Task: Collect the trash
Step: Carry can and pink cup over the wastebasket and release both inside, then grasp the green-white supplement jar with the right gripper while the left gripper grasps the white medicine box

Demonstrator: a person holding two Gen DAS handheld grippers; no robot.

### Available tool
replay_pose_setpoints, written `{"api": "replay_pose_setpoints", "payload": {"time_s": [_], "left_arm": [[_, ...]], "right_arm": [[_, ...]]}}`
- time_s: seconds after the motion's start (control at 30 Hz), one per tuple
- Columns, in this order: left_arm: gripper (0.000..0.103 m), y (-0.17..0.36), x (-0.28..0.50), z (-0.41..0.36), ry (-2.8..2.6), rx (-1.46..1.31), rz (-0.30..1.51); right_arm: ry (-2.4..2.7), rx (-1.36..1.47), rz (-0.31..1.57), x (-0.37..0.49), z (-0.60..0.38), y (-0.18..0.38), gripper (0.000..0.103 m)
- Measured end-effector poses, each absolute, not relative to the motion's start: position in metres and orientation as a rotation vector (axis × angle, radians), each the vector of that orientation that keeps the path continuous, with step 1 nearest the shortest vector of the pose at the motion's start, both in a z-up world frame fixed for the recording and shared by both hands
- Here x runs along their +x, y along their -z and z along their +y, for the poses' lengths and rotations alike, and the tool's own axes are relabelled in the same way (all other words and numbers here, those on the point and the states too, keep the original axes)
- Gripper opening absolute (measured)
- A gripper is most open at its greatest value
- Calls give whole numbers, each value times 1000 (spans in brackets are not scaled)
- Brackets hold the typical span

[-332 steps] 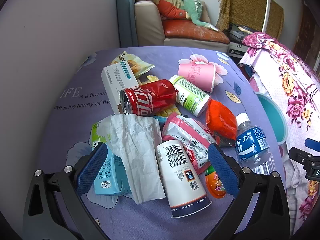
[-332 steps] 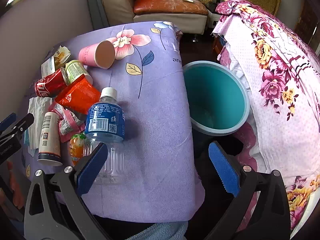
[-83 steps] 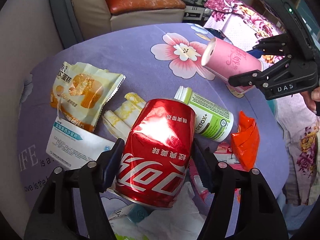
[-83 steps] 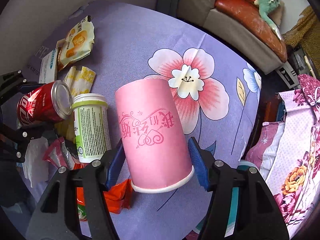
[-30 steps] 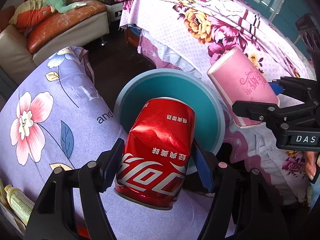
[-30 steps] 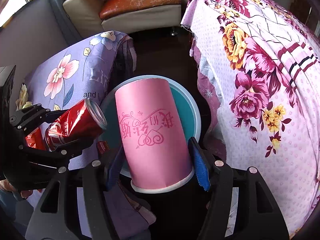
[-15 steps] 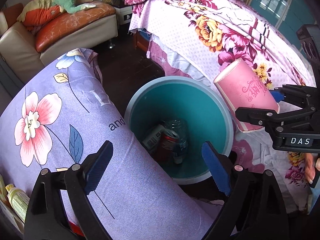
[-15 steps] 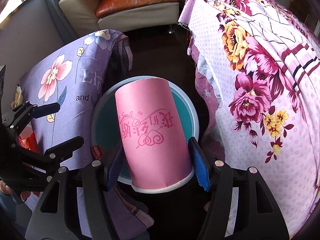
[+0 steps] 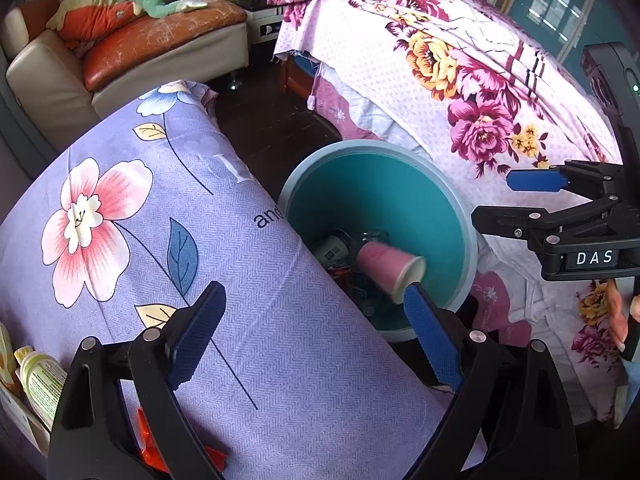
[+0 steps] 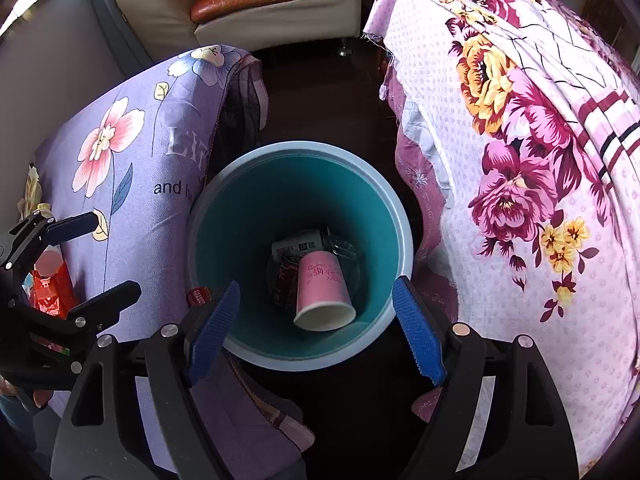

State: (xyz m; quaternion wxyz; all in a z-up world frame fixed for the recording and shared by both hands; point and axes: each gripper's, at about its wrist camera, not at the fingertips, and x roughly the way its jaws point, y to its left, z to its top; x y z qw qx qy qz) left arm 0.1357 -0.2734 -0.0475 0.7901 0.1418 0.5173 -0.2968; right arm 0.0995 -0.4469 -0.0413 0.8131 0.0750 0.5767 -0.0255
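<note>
A teal bin [image 9: 464, 216] stands on the floor between the purple table and the bed. Inside it lies the pink paper cup [image 10: 322, 284], mouth toward me, on top of a red can [image 10: 286, 276], a white printed cup [image 10: 296, 246] and a clear bottle [image 10: 344, 252]. My right gripper [image 10: 316, 320] hangs over the bin with its jaws opening and nothing between them. My left gripper [image 9: 314, 336] is open and empty over the table's edge beside the bin. The pink cup [image 9: 384, 268] and the right gripper [image 9: 492, 198] also show in the left wrist view.
The purple flowered tablecloth [image 9: 240, 320] still carries a green-white bottle [image 9: 40, 376] and an orange wrapper [image 10: 48, 292] at its left. A bed with a floral cover [image 9: 460, 80] borders the bin on the right. A sofa [image 9: 140, 40] stands behind.
The left gripper let go of the red can, which fell into the bin. Then the right jaws spread and the pink cup dropped in on top. The left gripper shifted over the table.
</note>
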Motion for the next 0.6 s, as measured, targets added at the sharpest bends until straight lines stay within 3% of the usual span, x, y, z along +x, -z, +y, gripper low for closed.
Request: {"api": "replay_pose_setpoints", "payload": {"time_s": [0.6], "left_arm": [[92,23,112,-175,545,242,1087]], "right_arm": [[-9,25,1229,84,-368,6,83]]}}
